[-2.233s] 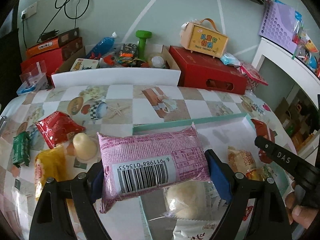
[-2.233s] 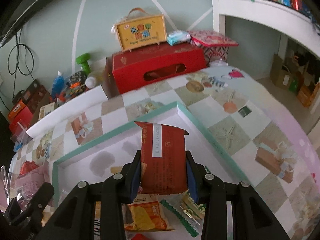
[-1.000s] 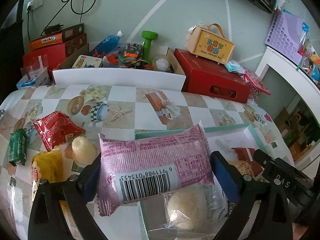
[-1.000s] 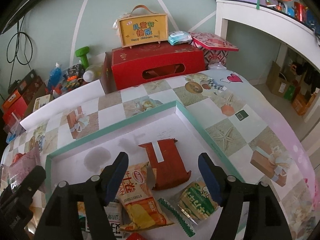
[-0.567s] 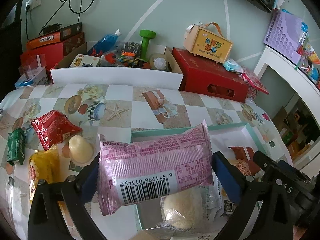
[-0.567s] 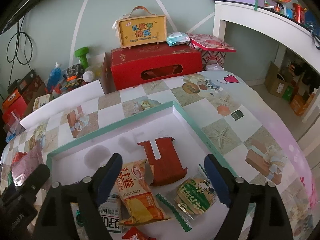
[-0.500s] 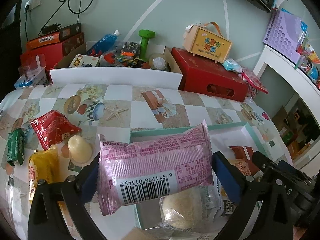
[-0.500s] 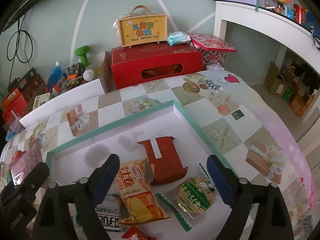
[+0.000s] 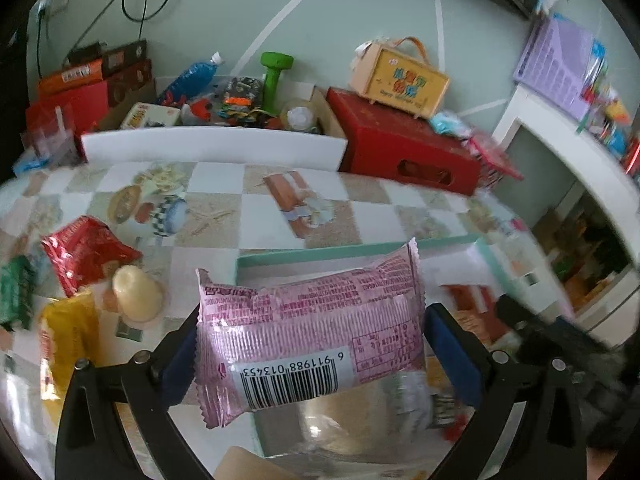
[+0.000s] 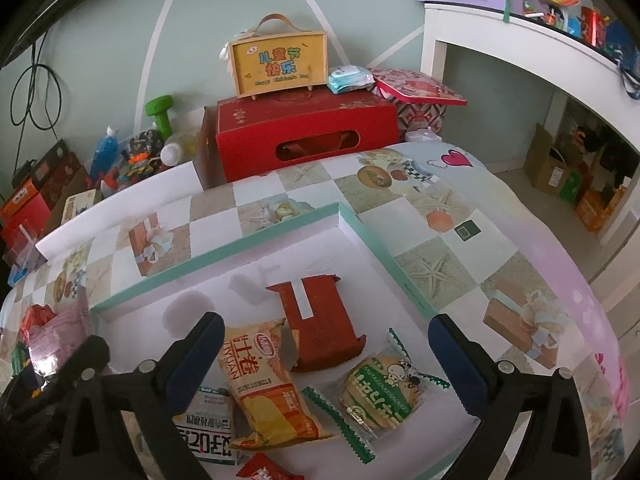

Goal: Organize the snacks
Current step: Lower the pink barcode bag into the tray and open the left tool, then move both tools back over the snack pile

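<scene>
Left gripper clamped on a pink crinkled foil snack packet with a barcode, centre of the left wrist view, above the near corner of the teal-rimmed white tray. Right gripper opening, jaws wide apart with nothing pressed between them, lower centre of the right wrist view. Beneath it in the tray: a flat dark red packet, a yellow-orange chip bag, a green-printed round biscuit pack.
</scene>
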{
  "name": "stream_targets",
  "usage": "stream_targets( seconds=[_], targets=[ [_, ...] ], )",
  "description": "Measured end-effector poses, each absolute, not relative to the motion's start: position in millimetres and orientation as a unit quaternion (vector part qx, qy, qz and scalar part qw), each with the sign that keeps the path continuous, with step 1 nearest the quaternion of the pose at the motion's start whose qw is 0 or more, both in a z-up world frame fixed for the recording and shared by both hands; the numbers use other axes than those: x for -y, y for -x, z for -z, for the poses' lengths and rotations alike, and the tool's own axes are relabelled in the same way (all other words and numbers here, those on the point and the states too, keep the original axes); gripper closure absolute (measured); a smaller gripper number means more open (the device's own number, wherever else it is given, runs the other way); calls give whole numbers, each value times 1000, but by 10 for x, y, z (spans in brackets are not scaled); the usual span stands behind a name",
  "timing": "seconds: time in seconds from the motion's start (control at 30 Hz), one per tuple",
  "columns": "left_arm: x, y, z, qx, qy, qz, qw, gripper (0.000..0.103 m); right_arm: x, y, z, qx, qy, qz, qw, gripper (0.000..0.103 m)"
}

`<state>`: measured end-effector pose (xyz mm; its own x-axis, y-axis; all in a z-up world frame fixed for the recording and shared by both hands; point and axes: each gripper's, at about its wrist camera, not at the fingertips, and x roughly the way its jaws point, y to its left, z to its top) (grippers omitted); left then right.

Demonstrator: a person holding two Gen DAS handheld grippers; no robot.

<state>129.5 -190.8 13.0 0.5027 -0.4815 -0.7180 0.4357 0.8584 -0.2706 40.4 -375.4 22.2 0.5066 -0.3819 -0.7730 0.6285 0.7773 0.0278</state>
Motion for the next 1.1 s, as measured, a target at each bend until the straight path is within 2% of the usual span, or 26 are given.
stream_targets(
  seconds=[0.1,0.43,0.67,1.1],
  targets=[
    [1893,-1279,-178,-412,45,279,866,1,3772,-395,-219,-398,-159,298,853,0],
    [2018,-1294,-24,-438,3,265,859,1,3810,-367,-218,-397,-168,302,850,0],
    [1974,-1271,-109,-428,9,263,864,1,3805,-367,-215,-397,-168,300,851,0],
    [1491,-1230,-146,-431,5,173,886,1,3523,-325,-249,-406,-152,270,860,0]
  ],
)
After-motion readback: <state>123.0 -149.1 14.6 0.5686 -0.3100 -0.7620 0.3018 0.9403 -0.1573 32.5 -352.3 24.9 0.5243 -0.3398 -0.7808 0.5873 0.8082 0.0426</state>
